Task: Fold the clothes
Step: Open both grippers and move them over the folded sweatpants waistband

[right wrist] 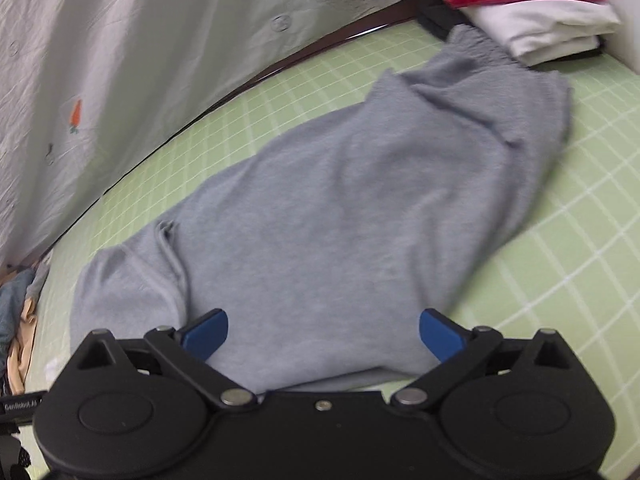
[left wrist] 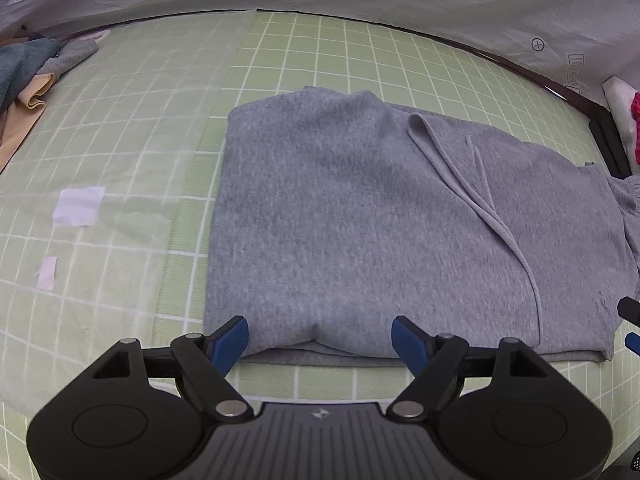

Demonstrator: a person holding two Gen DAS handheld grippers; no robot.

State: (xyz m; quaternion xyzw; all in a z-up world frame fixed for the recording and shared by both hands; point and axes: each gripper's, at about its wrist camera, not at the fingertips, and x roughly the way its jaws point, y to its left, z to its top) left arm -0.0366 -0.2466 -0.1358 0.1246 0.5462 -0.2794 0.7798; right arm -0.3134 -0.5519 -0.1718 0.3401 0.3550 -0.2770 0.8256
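Observation:
A grey hoodie lies partly folded on the green grid mat, with its drawstring on top. My left gripper is open, its blue fingertips at the hoodie's near edge, holding nothing. In the right wrist view the same hoodie stretches away toward the far right. My right gripper is open over the hoodie's near end and empty. The right gripper's tip shows at the right edge of the left wrist view.
A heap of blue, grey and beige clothes lies at the mat's far left. Folded white and red clothes are stacked at the far right. A white sheet hangs behind the mat. White paper scraps lie on the left.

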